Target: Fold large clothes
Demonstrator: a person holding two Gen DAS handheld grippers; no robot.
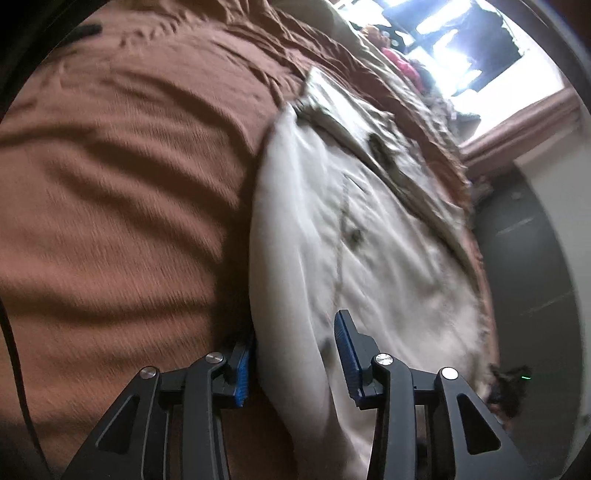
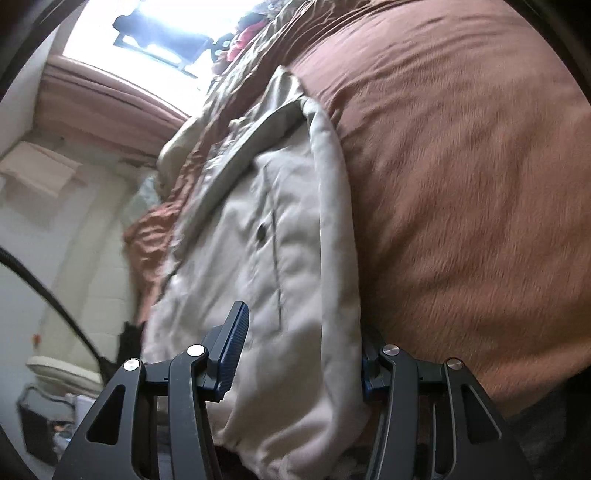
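A cream padded jacket (image 1: 369, 240) with dark buttons and a khaki collar lies on a brown bedspread (image 1: 129, 184). In the left wrist view my left gripper (image 1: 295, 354) straddles the jacket's near edge. One blue pad (image 1: 242, 369) sits under the hem against the bedspread and the other lies on top, with thick cloth filling the gap. In the right wrist view the same jacket (image 2: 258, 240) runs away from my right gripper (image 2: 301, 362), which is shut on the opposite part of the near edge. The bedspread (image 2: 461, 184) lies to the right of it.
A heap of coloured clothes (image 1: 399, 62) lies at the bed's far end below a bright window (image 2: 155, 29). A dark door (image 1: 524, 240) stands past the bed's edge. A black cable (image 2: 48, 295) and a dark basket (image 2: 37, 424) show on the floor side.
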